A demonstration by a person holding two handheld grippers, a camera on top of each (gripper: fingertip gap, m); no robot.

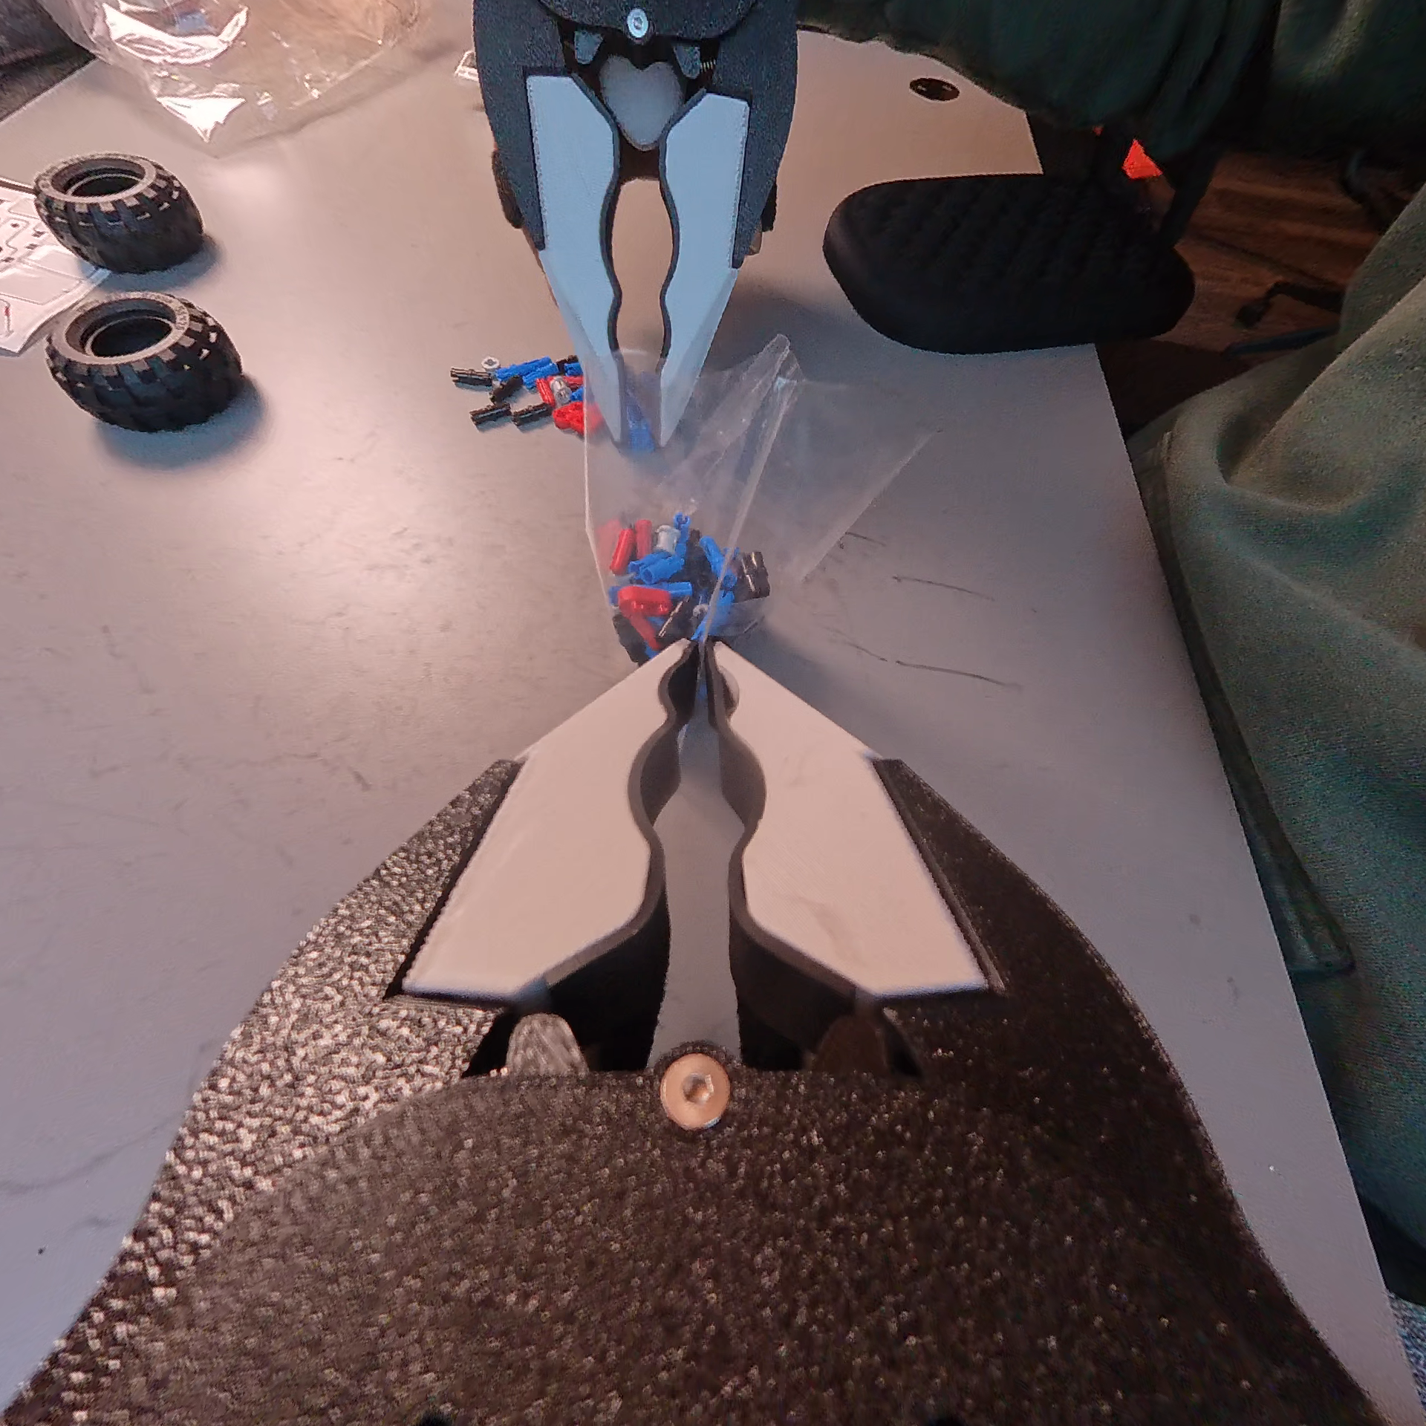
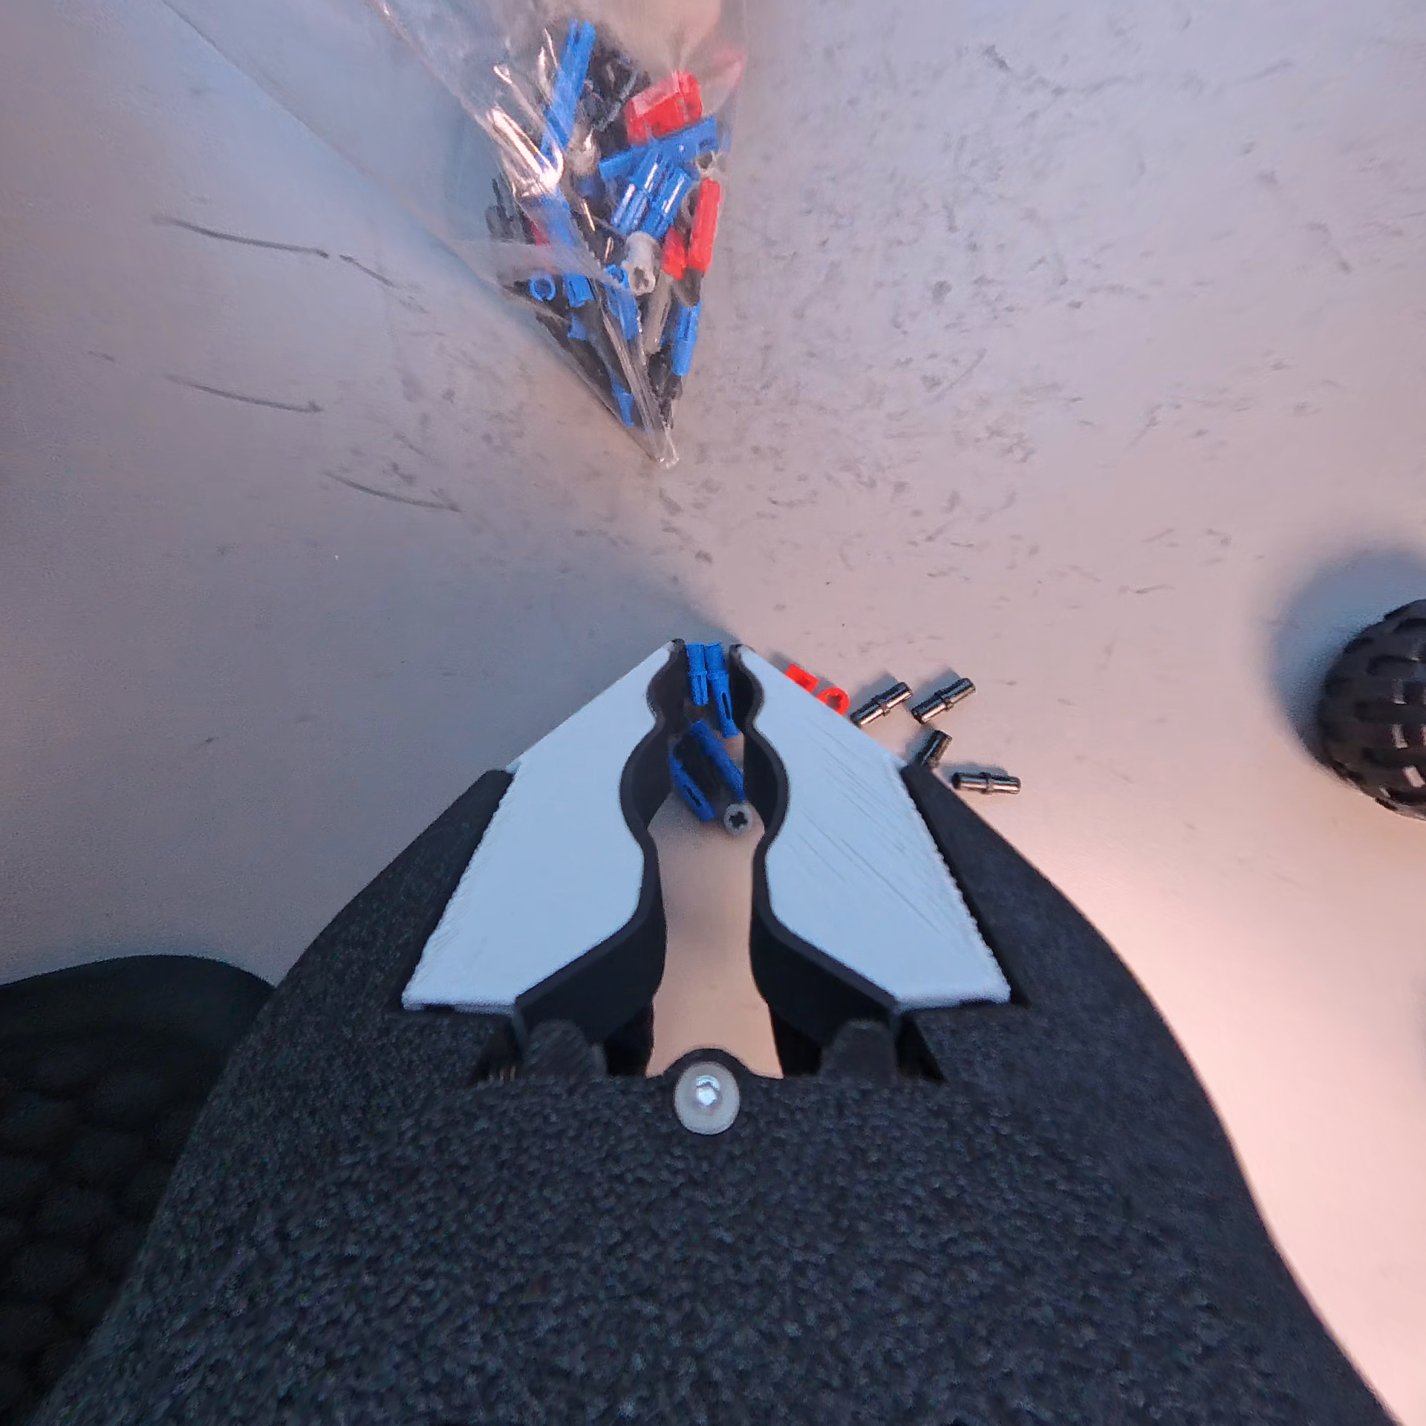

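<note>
Left wrist view: at the far left, two black toy tires are seen lying on the grey table, one behind the other, beside a sheet of paper. A crumpled clear wrapper is seen at the top left. Near the middle, small loose pins in black, blue and red are scattered on the table.

The clear plastic bag is held up between the two grippers. Its long axis runs from the left gripper away toward the right gripper. A heap of blue, red and black pins is packed in the end near the left gripper, whose fingers are pressed together on that end of the bag. The far end of the bag is wide and see-through.

To the right, a black chair armrest is seen past the table edge, and green cloth beside it.

Right wrist view: the bag is seen ahead, narrowing to a point toward the camera. The right gripper is held low over the table, its fingers a little apart, with blue pins lying between them. It cannot be told if these are gripped. Black pins lie just to the right.
</note>
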